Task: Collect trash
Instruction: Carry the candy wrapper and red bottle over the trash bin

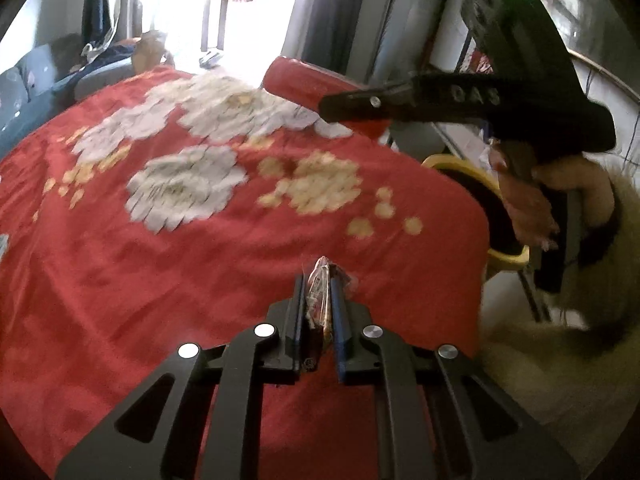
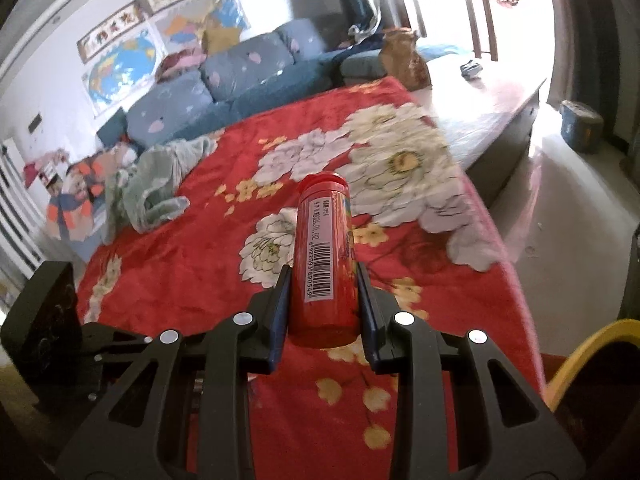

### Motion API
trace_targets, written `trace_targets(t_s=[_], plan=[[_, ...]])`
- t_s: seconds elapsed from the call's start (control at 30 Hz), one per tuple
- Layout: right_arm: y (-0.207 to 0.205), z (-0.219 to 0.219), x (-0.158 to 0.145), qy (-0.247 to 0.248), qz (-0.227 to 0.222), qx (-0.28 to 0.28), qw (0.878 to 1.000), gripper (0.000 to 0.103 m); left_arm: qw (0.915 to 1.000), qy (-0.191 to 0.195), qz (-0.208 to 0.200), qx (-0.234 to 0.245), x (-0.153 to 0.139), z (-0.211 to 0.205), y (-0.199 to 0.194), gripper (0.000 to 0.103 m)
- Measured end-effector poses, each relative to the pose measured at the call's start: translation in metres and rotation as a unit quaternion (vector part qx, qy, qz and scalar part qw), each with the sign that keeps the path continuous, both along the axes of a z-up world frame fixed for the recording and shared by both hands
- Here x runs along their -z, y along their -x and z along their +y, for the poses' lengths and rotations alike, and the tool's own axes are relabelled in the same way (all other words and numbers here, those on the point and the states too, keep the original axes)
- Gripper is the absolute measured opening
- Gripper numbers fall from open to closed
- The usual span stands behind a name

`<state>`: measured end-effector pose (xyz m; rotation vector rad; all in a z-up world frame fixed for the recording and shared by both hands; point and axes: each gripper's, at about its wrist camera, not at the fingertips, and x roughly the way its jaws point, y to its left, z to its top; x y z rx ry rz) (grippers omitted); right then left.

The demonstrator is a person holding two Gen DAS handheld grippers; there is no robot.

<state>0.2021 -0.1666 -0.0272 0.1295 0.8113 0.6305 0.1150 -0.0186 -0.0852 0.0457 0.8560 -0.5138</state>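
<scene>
L gripper (image 1: 319, 276): fingers nearly closed, pinching a crumpled plastic wrapper (image 1: 318, 296) between the pads; the wrapper sticks out a bit past the fingertips and runs back down the slot between them. Below and ahead of the fingers lies the red blanket (image 1: 160, 280) w/ white and yellow flowers.

R gripper (image 2: 323, 276): fingers part-way open, clamped on either side of a red tube-shaped container (image 2: 323, 256), gripped low on its body. The tube points fwd past the fingertips, barcode label facing the cam, cap end farthest out. In the L wrist view the same tube (image 1: 304, 80) shows up ahead and to the right of the L fingers, held above the blanket's far edge.

Yellow-rimmed bin (image 2: 588, 356) sits right of the R fingers, just beside the blanket edge; in the L view its rim (image 1: 508, 258) is to the right of the L fingertips, partly hidden by the person's hand (image 1: 524, 200).

Blue sofa (image 2: 240, 76) well beyond the R fingertips; green cloth (image 2: 160, 184) ahead-left on the blanket.
</scene>
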Motion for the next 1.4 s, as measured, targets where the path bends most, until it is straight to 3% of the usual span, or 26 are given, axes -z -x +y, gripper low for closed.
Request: trace_targets(t_s=[0.37,0.77,1.4], plan=[[0.015,-0.082,-0.008,-0.007,-0.007,0.083,0.996,0.024,0.9977,0.045,-0.038,0.033,-0.030,-0.062,-0.015,0.011],[0.040,-0.162,-0.009,-0.014,-0.013,0.177,0.984,0.024,0.9943,0.069,-0.058,0.057,-0.047,-0.121,-0.023,0.011],[0.075,-0.242,0.013,-0.025,0.010,0.285,0.958,0.024,0.9922,0.076,-0.059,0.080,-0.045,-0.187,-0.028,0.011]])
